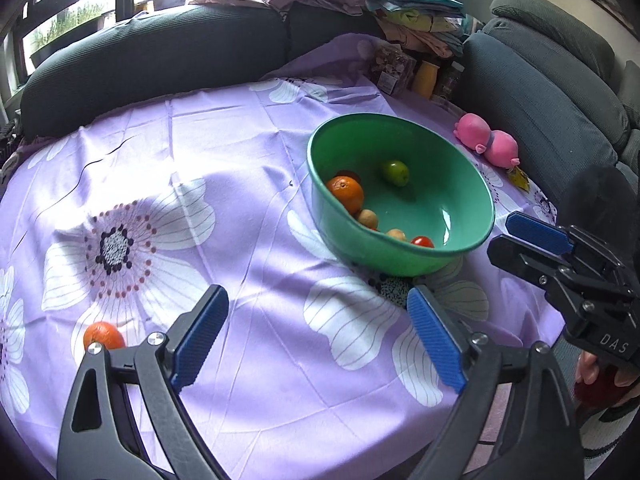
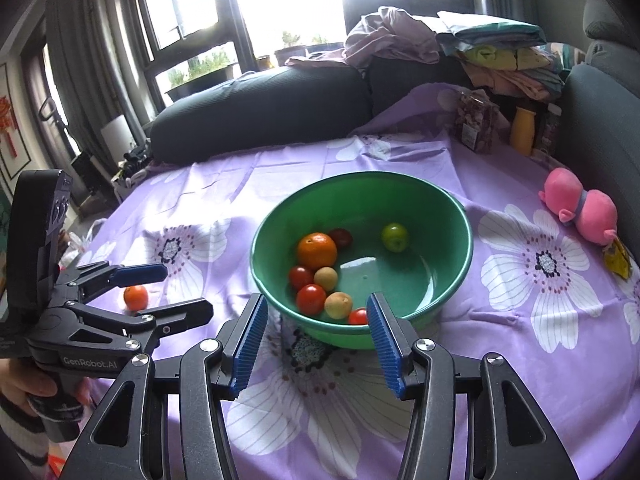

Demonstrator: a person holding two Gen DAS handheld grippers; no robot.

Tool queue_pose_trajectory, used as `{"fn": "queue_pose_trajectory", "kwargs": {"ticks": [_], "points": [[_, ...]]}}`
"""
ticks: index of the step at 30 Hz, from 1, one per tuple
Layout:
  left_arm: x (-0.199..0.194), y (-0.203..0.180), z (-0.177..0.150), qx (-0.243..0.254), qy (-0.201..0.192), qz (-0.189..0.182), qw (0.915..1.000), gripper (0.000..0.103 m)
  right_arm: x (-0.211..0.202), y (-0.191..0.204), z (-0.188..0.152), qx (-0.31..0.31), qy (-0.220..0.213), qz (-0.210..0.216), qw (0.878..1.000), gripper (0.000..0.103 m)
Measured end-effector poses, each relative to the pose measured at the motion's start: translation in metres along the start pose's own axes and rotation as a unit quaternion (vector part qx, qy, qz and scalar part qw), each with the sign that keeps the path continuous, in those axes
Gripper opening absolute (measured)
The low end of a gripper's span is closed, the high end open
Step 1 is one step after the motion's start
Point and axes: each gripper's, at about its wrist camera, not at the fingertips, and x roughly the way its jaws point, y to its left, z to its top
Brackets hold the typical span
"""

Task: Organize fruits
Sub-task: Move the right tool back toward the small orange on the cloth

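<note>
A green bowl point(image 1: 440, 184) point(image 2: 424, 276) stands on the purple flowered tablecloth point(image 1: 248, 152). In it lie an orange point(image 2: 317, 250), a green fruit point(image 2: 394, 237), red tomatoes point(image 2: 311, 298) and small tan fruits point(image 2: 338, 305). A second orange point(image 1: 103, 335) point(image 2: 136, 297) lies alone on the cloth, just left of and outside my left gripper point(image 1: 318, 336) point(image 2: 182, 291). That gripper is wide open and holds nothing. My right gripper point(image 2: 318, 340) point(image 1: 502, 236) hovers at the bowl's near rim, open, with nothing between its pads.
A pink plush toy point(image 1: 486, 142) point(image 2: 580, 208) lies right of the bowl. Jars and a yellow bottle point(image 2: 523, 130) stand at the table's far right corner. Dark sofas point(image 1: 160, 56) with piled clothes border the far and right sides.
</note>
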Motion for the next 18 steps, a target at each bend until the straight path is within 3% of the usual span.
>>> {"fn": "queue_pose_trajectory", "kwargs": {"ticks": [18], "points": [[-0.059,0.049,-0.057,-0.052,-0.025,0.037,0.9976,0.094,-0.008,0.082,-0.011,-0.084,0.01,0.038,0.996,0.052]]}}
